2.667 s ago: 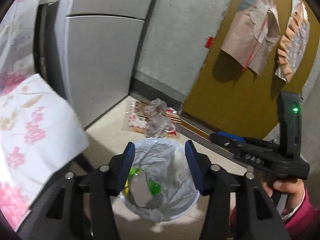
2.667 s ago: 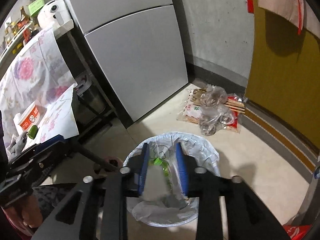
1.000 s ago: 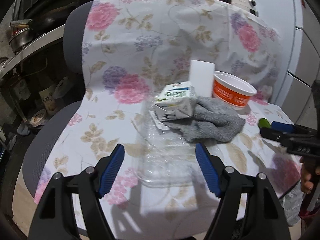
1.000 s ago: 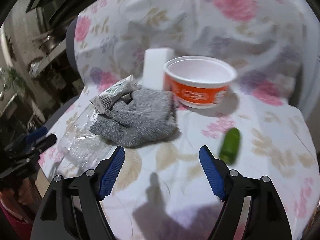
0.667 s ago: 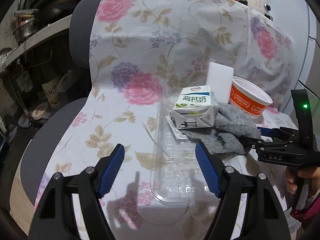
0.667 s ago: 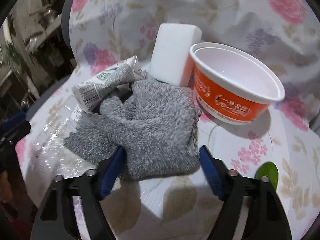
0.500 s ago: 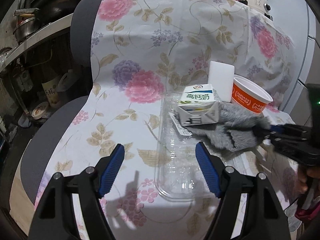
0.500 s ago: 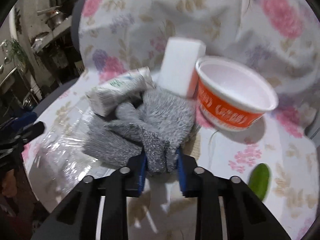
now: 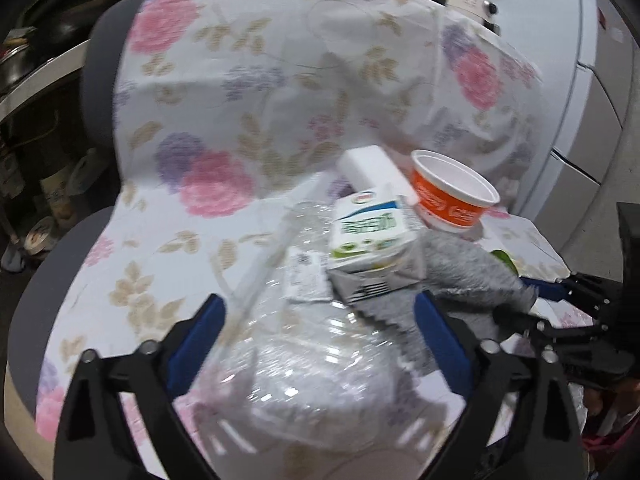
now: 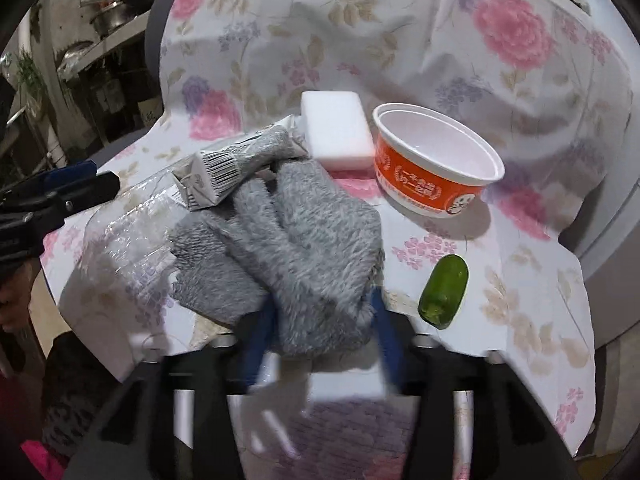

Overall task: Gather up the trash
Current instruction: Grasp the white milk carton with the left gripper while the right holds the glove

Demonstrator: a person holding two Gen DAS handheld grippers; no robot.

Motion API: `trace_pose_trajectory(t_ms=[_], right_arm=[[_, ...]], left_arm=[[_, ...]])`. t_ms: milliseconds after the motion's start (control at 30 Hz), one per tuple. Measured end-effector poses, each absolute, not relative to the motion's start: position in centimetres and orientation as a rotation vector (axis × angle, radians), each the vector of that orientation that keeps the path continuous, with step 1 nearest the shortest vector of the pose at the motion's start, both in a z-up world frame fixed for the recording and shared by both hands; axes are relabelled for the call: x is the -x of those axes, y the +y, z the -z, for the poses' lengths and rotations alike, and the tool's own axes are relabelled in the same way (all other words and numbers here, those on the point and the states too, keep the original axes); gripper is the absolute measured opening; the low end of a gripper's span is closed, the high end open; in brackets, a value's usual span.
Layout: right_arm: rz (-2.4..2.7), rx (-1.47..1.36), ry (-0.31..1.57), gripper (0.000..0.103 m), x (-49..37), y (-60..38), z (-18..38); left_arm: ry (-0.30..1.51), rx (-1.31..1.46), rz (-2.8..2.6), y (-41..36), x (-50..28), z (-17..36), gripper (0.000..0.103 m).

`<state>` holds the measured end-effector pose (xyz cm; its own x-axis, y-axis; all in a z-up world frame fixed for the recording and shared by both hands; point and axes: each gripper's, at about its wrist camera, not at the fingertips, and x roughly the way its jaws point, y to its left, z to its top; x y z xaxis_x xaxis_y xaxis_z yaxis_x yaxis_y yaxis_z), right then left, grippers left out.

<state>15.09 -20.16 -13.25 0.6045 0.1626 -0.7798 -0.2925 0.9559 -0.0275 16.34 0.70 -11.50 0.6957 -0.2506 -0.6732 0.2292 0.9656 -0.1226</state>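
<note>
The right gripper (image 10: 322, 340) pinches the near edge of a fuzzy grey cloth (image 10: 296, 240), its blue pads pressed into the fabric from both sides. The cloth lies bunched on a chair seat draped with a floral cover (image 10: 520, 320), and a flattened milk carton (image 10: 236, 168) rests on its far left edge. Behind the cloth, a white foam block (image 10: 336, 136) stands just beside an orange-and-white paper bowl (image 10: 436, 164), which sits upright. A small green piece of trash (image 10: 444, 292) lies apart on the cover to the right of the cloth.

The left gripper (image 9: 320, 344) is spread wide, its blue pads on either side of a clear plastic clamshell container (image 9: 312, 364) that lies on the seat; whether the pads touch the plastic cannot be told through the blur. In this view the milk carton (image 9: 372, 236) sits partly over the container's far end and on the grey cloth (image 9: 464, 276), with the foam block (image 9: 372, 172) and the bowl (image 9: 452, 196) behind it. The right gripper (image 9: 532, 300) shows at the right edge, clamped on the cloth's end.
</note>
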Motion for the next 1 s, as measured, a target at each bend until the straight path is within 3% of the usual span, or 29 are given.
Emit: trace_pose_trajectory(t_ms=[200,633,667,700,1000], right_arm=[[-0.228,0.059,0.774,0.072,-12.7,-23.2,11.3],[-0.15,-0.04,0.702,0.072,-10.5,-28.1,9.8],[-0.147,-0.038,0.706,0.072,-10.5,-28.1,10.0],[-0.147,-0.035,0.707,0.072,-10.5,-28.0,10.0],[-0.158,0.004,0.714,0.072,-9.7,-26.5,9.4]], left_arm=[[0.805,0.033,0.293,-2.1,-19.2,12.2,0.096],[0.92,0.174,0.338,-3.6,-25.2,14.7,0.096],[0.929,0.182,0.343,-3.6,-25.4,14.8,0.095],[0.931,0.183,0.347,-3.7,-25.5,14.8,0.086],[0.746,0.106,0.277,-3.3,-22.6,11.0,0.08]])
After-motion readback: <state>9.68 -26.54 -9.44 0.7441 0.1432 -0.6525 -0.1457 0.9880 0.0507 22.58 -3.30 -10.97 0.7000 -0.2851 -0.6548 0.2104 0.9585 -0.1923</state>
